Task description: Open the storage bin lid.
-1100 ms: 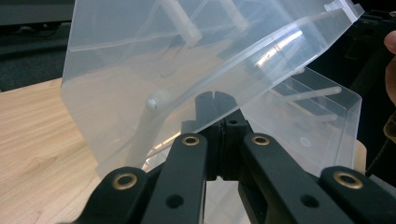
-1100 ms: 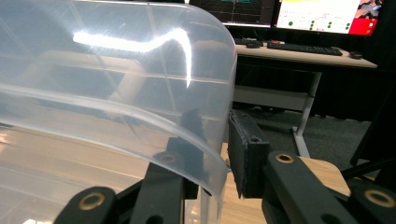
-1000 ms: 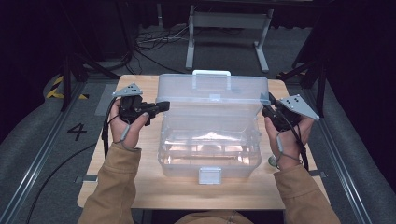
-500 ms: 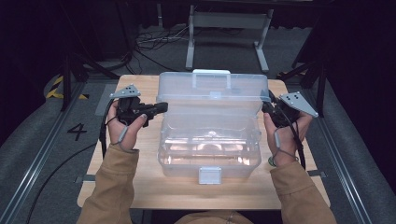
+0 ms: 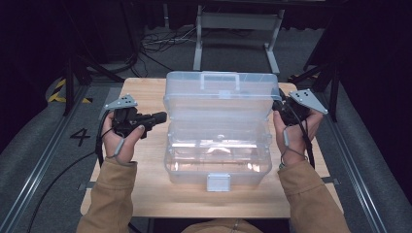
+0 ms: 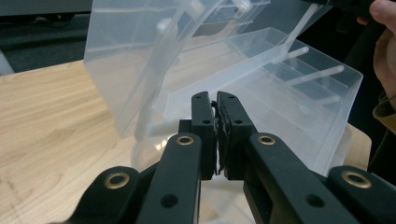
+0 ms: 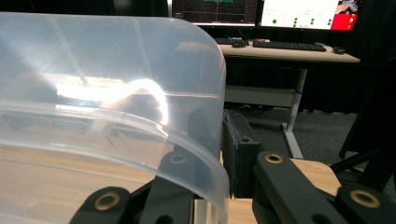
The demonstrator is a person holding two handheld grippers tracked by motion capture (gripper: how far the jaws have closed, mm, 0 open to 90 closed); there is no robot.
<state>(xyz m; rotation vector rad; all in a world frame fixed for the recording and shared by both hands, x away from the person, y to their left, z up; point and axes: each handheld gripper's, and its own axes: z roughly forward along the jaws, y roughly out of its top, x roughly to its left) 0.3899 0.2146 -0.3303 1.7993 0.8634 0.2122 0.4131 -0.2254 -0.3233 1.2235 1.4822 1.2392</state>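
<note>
A clear plastic toolbox (image 5: 218, 160) stands open in the middle of the wooden table (image 5: 145, 194), its lid (image 5: 221, 94) raised at the back. My left gripper (image 5: 163, 116) lies level just left of the box, a small gap from the lid's left edge. Seen from the left gripper view, the left gripper (image 6: 215, 95) has nothing between its jaws; they have just been opening by a sliver and still stand almost together. My right gripper (image 5: 278, 108) is at the lid's right edge. It has just been closing, and the right gripper (image 7: 222, 116) pinches the lid's wall (image 7: 93, 70).
A grey metal stand (image 5: 233, 22) and cables are on the floor behind the table. A desk with monitors and a keyboard (image 7: 285, 45) is far off. The white latch (image 5: 217, 181) faces the person. Bare wood (image 6: 46, 116) lies left of the box.
My left gripper has drawn back to the left, off the lid's left edge, which it touched before. The right gripper and the raised lid have stayed in place.
</note>
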